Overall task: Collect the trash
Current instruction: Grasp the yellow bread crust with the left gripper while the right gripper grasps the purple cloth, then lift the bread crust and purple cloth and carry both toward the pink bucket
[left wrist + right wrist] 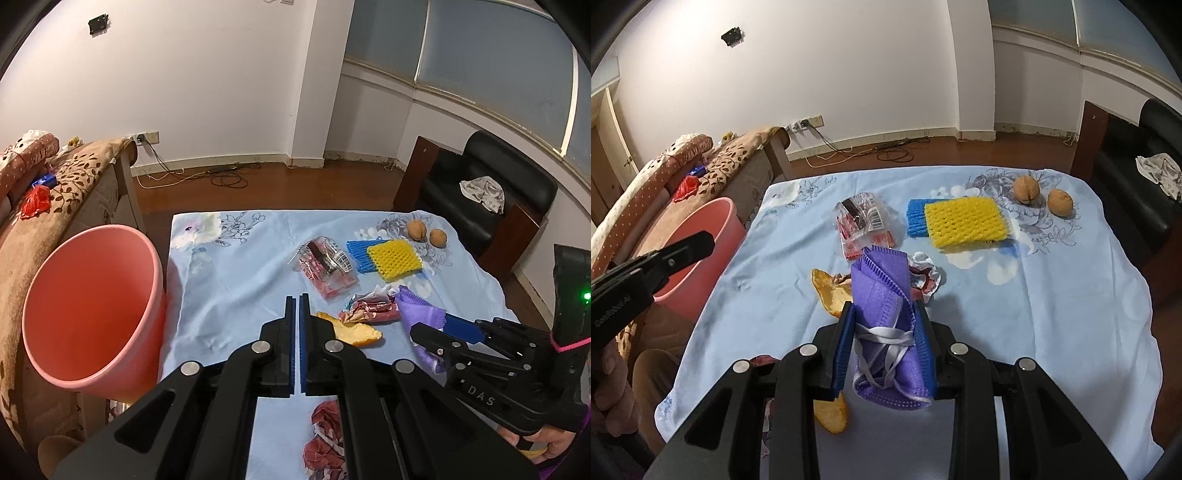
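My right gripper (884,314) is shut on a purple face mask (882,291) with white ear loops and holds it above the table; the mask also shows in the left wrist view (415,308). My left gripper (298,301) is shut and empty, above the blue cloth near the pink bin (92,306). On the cloth lie an orange peel (354,330), a crumpled red wrapper (369,308), a clear plastic package (327,267), a yellow foam net (393,258) on a blue one (356,251), and another red wrapper (325,432) under my left gripper.
Two walnuts (1027,188) lie at the far right of the flowered blue cloth (1052,295). A brown covered bed (74,177) with red trash stands left behind the bin. A black armchair (491,192) stands at the far right. Cables lie on the wooden floor.
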Action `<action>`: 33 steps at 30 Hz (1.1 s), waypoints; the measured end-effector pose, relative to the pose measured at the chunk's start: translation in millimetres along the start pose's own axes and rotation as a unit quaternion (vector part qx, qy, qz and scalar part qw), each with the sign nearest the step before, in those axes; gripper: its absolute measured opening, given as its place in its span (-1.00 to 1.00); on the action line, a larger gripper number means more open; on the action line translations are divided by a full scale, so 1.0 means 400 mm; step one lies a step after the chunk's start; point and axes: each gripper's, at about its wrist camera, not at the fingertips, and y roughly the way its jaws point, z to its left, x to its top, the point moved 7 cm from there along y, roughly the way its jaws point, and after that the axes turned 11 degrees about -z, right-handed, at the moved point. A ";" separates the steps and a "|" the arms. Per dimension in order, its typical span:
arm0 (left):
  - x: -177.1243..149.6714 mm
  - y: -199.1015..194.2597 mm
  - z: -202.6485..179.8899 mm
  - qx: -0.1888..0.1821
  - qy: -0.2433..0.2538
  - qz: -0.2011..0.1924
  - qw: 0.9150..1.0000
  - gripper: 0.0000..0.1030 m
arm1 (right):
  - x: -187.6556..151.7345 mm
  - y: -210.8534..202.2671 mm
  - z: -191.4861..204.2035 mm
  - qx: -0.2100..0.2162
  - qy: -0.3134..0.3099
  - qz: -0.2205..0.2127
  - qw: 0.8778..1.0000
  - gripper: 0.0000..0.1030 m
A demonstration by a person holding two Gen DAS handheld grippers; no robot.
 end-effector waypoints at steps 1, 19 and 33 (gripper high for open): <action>-0.001 -0.001 0.001 -0.002 -0.002 0.000 1.000 -0.98 | 0.001 -0.003 -0.001 0.000 0.001 -0.001 1.000 -0.41; -0.079 0.146 -0.011 -0.058 -0.071 0.094 0.991 -0.24 | -0.022 -0.003 -0.071 -0.003 0.033 0.002 0.999 -0.41; -0.137 0.242 -0.084 -0.046 0.004 0.121 0.992 -0.56 | -0.033 0.027 -0.104 -0.006 0.045 0.015 0.999 -0.40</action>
